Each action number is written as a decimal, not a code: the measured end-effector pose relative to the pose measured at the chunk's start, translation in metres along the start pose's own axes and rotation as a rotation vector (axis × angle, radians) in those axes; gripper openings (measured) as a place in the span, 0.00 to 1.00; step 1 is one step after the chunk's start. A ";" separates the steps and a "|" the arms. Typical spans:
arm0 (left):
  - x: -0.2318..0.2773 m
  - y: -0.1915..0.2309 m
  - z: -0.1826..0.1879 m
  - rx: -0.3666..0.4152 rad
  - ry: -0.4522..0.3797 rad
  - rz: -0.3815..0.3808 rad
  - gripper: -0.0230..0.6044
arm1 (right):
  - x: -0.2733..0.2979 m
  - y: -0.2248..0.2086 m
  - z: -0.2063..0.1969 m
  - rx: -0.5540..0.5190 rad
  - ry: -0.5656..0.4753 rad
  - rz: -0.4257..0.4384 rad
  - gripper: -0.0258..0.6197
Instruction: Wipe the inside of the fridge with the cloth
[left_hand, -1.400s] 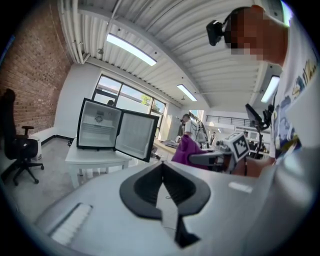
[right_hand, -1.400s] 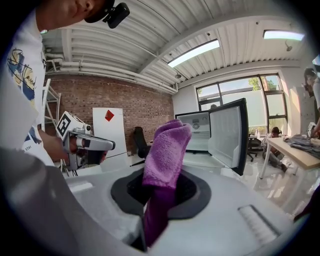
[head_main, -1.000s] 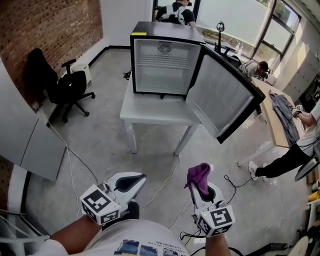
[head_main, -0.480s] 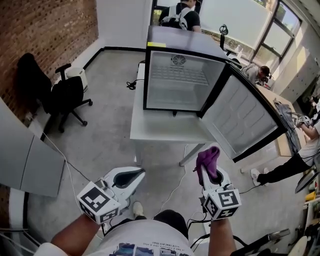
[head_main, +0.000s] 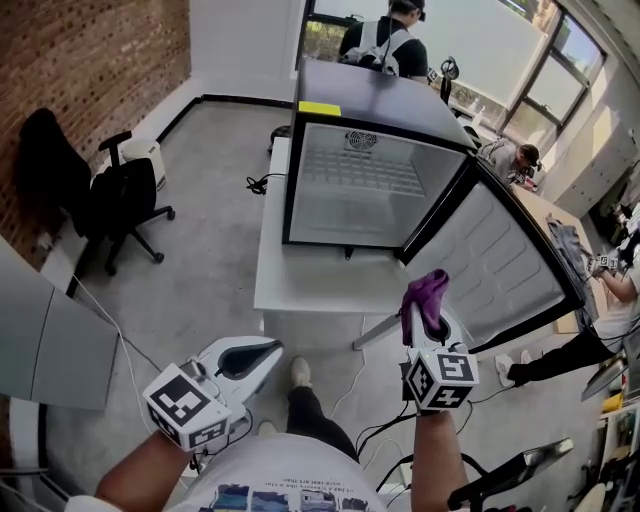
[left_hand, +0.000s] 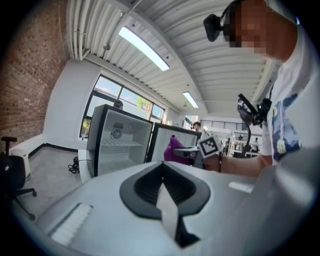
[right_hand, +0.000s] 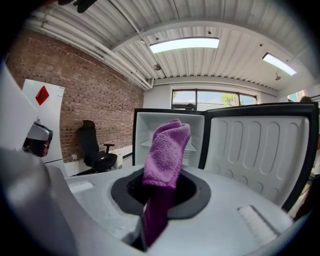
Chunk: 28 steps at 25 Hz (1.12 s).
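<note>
A small black fridge (head_main: 370, 180) stands on a white table (head_main: 300, 290), its door (head_main: 500, 270) swung open to the right and its white inside bare. My right gripper (head_main: 428, 318) is shut on a purple cloth (head_main: 427, 297), which sticks up from the jaws just in front of the table and short of the fridge opening. In the right gripper view the cloth (right_hand: 165, 160) stands before the fridge (right_hand: 167, 137). My left gripper (head_main: 250, 358) hangs low at the left, shut and holding nothing; its view shows the jaws closed (left_hand: 162, 185) and the fridge (left_hand: 117, 142) ahead.
A black office chair (head_main: 110, 200) stands by the brick wall at the left. Cables (head_main: 350, 375) trail over the grey floor under the table. Someone with a backpack (head_main: 385, 45) stands behind the fridge; other people sit at a desk (head_main: 560, 240) on the right.
I have walked closer to the fridge, which now looms larger and nearer in the head view. The right gripper with the cloth has come up toward the table's front edge.
</note>
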<state>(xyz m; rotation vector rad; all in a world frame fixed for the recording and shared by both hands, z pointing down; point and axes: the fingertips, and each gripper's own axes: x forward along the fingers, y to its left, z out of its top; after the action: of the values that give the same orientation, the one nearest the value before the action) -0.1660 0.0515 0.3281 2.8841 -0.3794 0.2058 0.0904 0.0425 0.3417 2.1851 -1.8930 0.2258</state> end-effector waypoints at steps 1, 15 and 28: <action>0.006 0.007 0.003 0.003 0.000 0.001 0.05 | 0.012 -0.007 0.004 0.006 -0.007 -0.012 0.13; 0.099 0.073 0.050 0.036 0.025 -0.012 0.05 | 0.157 -0.104 0.076 0.050 -0.113 -0.175 0.13; 0.138 0.106 0.062 0.009 0.050 0.014 0.05 | 0.241 -0.151 0.087 0.079 -0.092 -0.270 0.13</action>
<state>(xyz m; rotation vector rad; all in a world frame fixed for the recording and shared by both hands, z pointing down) -0.0561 -0.0962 0.3130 2.8796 -0.3904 0.2822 0.2716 -0.1911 0.3113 2.5128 -1.6324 0.1553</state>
